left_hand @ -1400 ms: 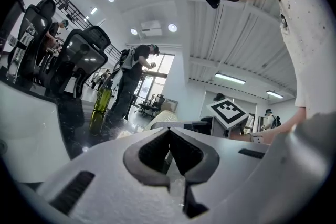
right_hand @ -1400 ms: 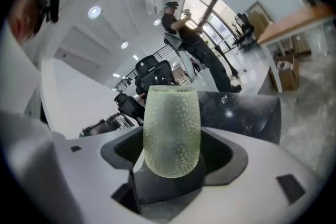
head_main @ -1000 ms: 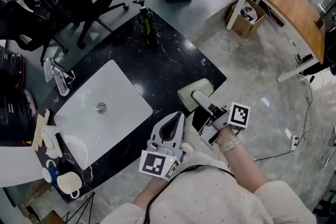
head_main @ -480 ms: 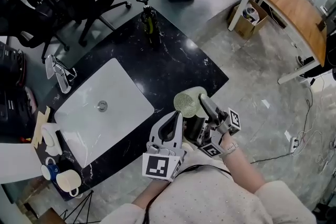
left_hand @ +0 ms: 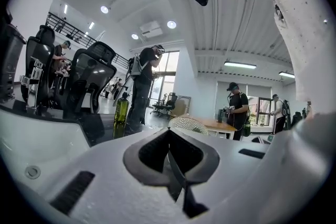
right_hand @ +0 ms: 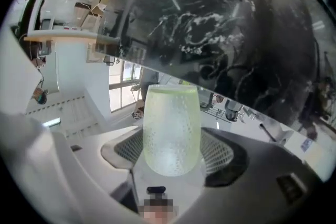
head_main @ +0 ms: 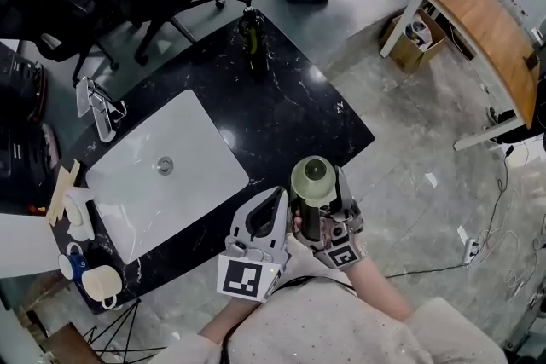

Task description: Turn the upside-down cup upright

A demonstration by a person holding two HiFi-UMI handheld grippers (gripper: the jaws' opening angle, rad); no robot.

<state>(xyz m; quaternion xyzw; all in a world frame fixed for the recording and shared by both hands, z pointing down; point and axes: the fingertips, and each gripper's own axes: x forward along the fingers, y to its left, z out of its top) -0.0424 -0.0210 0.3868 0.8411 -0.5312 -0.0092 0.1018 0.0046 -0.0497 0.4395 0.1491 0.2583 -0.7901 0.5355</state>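
Firmly, the pale green cup (head_main: 312, 180) was clamped between the right tongs (right_hand: 172, 160) and held above the near edge of the black bench (head_main: 281, 111); the left tongs (head_main: 271, 207) were held closed and empty just beside it.

One cup (head_main: 312, 180), two hand-held grippers (head_main: 275, 200) (head_main: 316, 197), one bottle (head_main: 251, 38), two mugs (head_main: 102, 286) (head_main: 66, 266).

No text, brand, label or number can be read anywhere in these views.
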